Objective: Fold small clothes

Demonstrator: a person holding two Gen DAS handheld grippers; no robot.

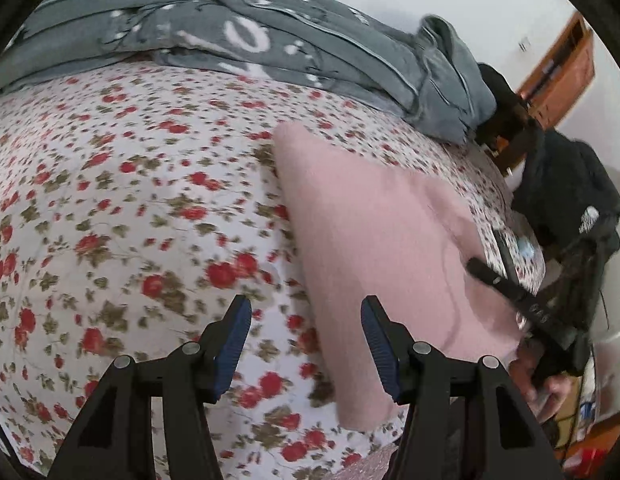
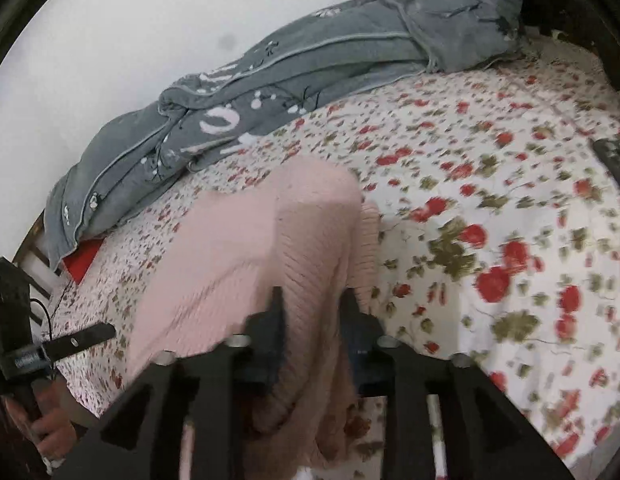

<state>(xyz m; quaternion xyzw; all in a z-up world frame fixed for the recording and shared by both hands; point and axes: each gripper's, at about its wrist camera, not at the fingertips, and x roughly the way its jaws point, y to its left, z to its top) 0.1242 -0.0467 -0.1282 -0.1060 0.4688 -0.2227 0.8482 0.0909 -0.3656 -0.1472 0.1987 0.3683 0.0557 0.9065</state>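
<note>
A pink knitted garment [image 1: 374,216] lies on the floral bedsheet [image 1: 129,200]. My left gripper [image 1: 305,316] is open and empty, just above the sheet at the garment's near left edge. My right gripper [image 2: 312,300] is shut on a fold of the pink garment [image 2: 245,264] and holds that part lifted off the sheet. The right gripper also shows in the left wrist view [image 1: 510,280] at the garment's right side. The left gripper shows in the right wrist view [image 2: 69,344] at the far left.
A grey quilt [image 1: 249,36] is bunched along the back of the bed, also in the right wrist view [image 2: 269,80]. A black jacket [image 1: 570,200] hangs off the bed's right side. A dark remote [image 2: 614,160] lies on the sheet at right.
</note>
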